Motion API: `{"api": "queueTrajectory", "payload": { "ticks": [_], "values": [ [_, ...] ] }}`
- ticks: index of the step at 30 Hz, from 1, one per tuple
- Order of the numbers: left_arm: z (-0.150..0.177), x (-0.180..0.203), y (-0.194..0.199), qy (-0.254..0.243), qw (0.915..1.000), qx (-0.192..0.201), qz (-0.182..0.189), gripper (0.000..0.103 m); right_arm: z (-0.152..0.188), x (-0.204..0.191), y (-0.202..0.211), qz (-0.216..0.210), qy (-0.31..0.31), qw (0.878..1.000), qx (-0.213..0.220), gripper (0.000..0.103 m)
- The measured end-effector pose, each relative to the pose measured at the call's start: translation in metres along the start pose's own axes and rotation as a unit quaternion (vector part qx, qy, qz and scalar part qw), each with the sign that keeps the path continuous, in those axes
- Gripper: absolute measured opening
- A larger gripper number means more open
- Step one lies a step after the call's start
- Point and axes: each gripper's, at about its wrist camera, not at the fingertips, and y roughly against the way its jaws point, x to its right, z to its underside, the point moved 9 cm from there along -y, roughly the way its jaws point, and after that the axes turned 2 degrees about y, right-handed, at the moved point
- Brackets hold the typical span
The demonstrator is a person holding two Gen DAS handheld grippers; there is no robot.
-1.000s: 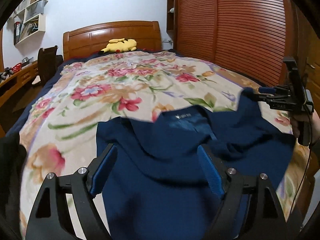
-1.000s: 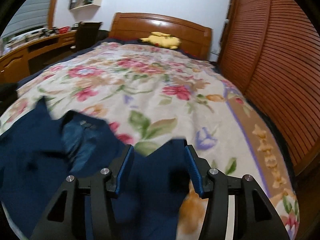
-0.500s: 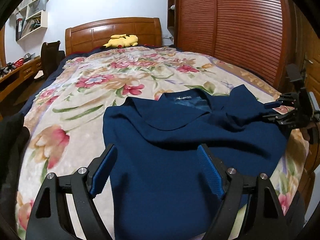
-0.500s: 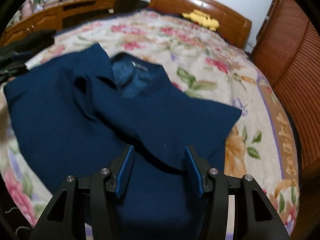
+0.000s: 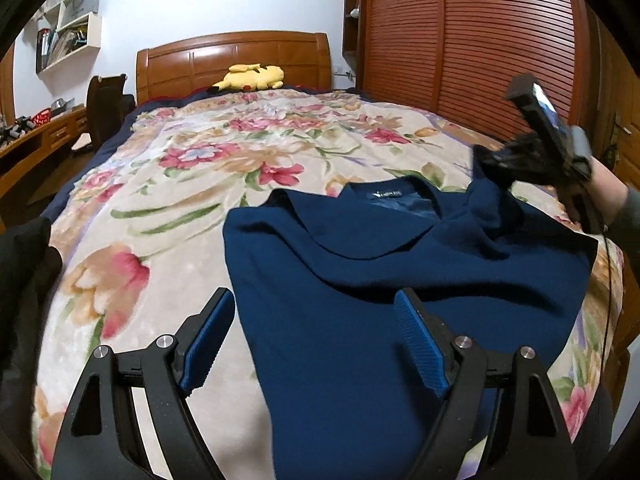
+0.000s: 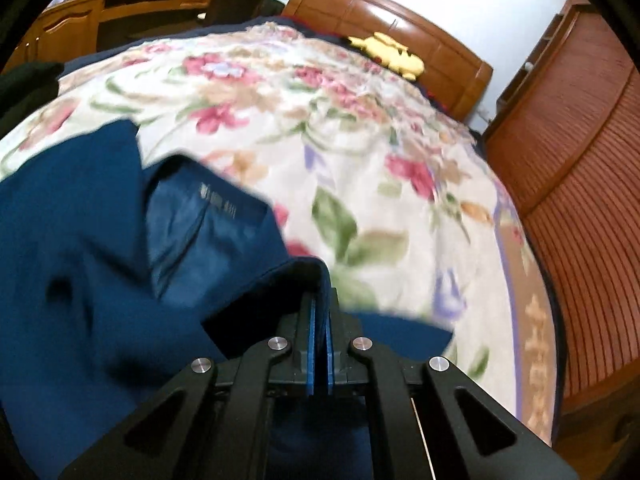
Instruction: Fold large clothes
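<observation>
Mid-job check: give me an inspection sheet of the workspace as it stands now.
Surface: floral blanket over the bed.
Job's things: navy garment lying front-up, collar toward the headboard.
Clutter: yellow plush toy by the headboard; dark fabric at the bed's edge.
Claws: left claw open above the garment; right claw shut on a garment fold.
Cables: thin cable below the right hand.
Surroundings: slatted wardrobe, wall shelves, desk.

A yellow plush toy (image 5: 250,77) lies at 12 o'clock beside the wooden headboard (image 5: 232,60); slatted wardrobe (image 5: 472,40) at 2 o'clock.
</observation>
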Motion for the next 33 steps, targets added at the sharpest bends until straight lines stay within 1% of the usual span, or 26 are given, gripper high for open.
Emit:
{"api": "queueTrajectory", "payload": {
  "ticks": [3, 5, 6, 7, 8, 9, 10, 11, 13, 16, 20, 25, 28, 31, 33],
  "values": [
    [0.0, -0.003, -0.001, 0.002, 1.0, 0.001, 0.0, 0.083, -0.022, -0.006, -0.014, 0.003, -0.003, 1.0, 0.011, 0.004],
    [0.002, -0.004, -0.002, 0.003, 1.0, -0.002, 0.001, 0.083, -0.028, -0.008, -0.024, 0.01, -0.015, 1.0, 0.016, 0.004],
    [0.001, -0.005, -0.002, 0.003, 1.0, -0.003, 0.001, 0.083, -0.032, -0.008, -0.025, 0.01, -0.028, 0.999, 0.018, 0.008],
    [0.001, -0.005, -0.002, 0.004, 1.0, -0.002, 0.001, 0.083, -0.036, -0.004, -0.027, 0.015, -0.039, 0.999, 0.026, 0.02],
    [0.001, -0.005, -0.002, 0.004, 1.0, -0.002, 0.002, 0.083, -0.041, -0.002, -0.025, 0.021, -0.05, 0.998, 0.042, 0.028],
    [0.001, -0.005, -0.002, 0.004, 1.0, -0.002, 0.002, 0.083, -0.044, -0.001, -0.02, 0.02, -0.059, 0.996, 0.064, 0.044],
    [0.001, -0.005, -0.002, 0.004, 1.0, -0.002, 0.003, 0.083, -0.048, -0.002, -0.014, 0.02, -0.064, 0.994, 0.081, 0.055],
    [0.001, -0.006, -0.002, 0.005, 1.0, -0.001, 0.003, 0.083, -0.052, -0.001, -0.009, 0.022, -0.069, 0.993, 0.097, 0.056],
    [0.001, -0.007, -0.003, 0.006, 1.0, -0.001, 0.003, 0.083, -0.054, -0.004, -0.002, 0.016, -0.069, 0.992, 0.108, 0.057],
    [0.0, -0.007, -0.001, 0.007, 1.0, 0.0, 0.0, 0.083, -0.052, -0.012, -0.002, 0.008, -0.056, 0.993, 0.099, 0.057],
    [0.0, -0.01, 0.001, 0.008, 1.0, 0.003, -0.005, 0.083, -0.043, -0.032, 0.0, -0.038, -0.06, 0.994, 0.08, 0.056],
    [0.003, -0.016, 0.001, 0.008, 0.9998, 0.0, -0.016, 0.083, -0.035, -0.091, -0.001, -0.118, -0.033, 0.99, 0.066, 0.056],
    [0.005, -0.021, 0.002, 0.008, 0.9997, -0.002, -0.023, 0.083, -0.033, -0.129, -0.003, -0.16, 0.002, 0.986, 0.052, 0.056],
    [0.006, -0.029, 0.003, 0.011, 0.9995, -0.003, -0.028, 0.083, -0.034, -0.16, -0.011, -0.192, 0.031, 0.98, 0.037, 0.056],
    [0.008, -0.034, 0.004, 0.015, 0.9994, -0.004, -0.03, 0.083, -0.031, -0.174, -0.016, -0.202, 0.052, 0.978, 0.024, 0.056]
  ]
}}
